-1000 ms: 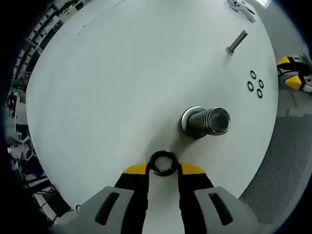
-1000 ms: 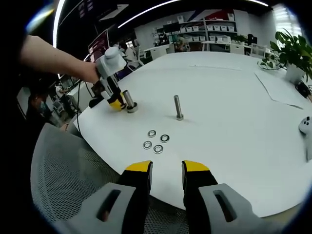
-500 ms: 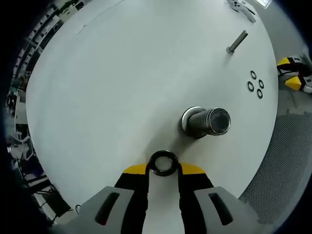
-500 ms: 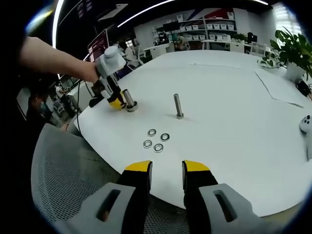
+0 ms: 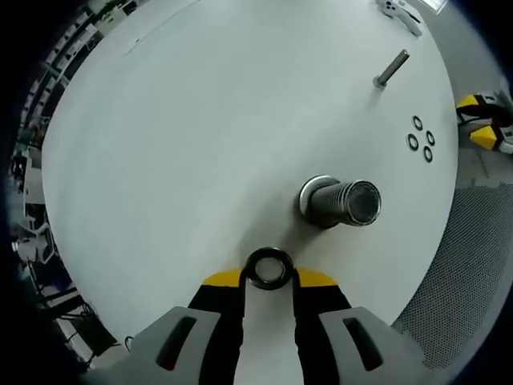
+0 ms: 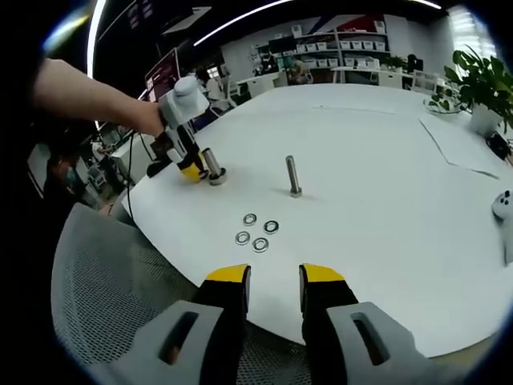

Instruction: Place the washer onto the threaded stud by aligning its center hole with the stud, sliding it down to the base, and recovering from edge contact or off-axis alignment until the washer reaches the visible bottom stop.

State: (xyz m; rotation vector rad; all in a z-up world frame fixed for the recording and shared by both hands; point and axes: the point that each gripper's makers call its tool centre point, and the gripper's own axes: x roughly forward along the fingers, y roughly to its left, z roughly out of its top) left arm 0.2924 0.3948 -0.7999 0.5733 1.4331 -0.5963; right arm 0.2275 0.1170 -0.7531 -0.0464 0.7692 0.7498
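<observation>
White tabletop (image 5: 176,144) runs wide and round under both views, with office shelving and a potted plant (image 6: 481,88) far behind it in the right gripper view. Taking the thick threaded stud (image 5: 341,200) as landmark: the left gripper (image 5: 268,277) sits just beside it, jaws clenched on the washer (image 5: 268,269), which is held by its outer rim with the centre hole open between the yellow tips. The washer is near the stud but not yet over it, apart from its top.

To do this step well, I judge the washer should be carried above the stud's top, its hole centred on the axis and its face kept square to the threads before lowering; if an edge catches, lift slightly and re-centre rather than push. The flange at the stud's base looks like the bottom stop.

Four spare washers (image 6: 256,231) lie loose on the table, well apart from the stud, beside a thinner bolt (image 6: 292,176). No container is visible. The right gripper (image 6: 272,281) hangs off the table edge, well apart from the stud, jaws parted and holding nothing.
</observation>
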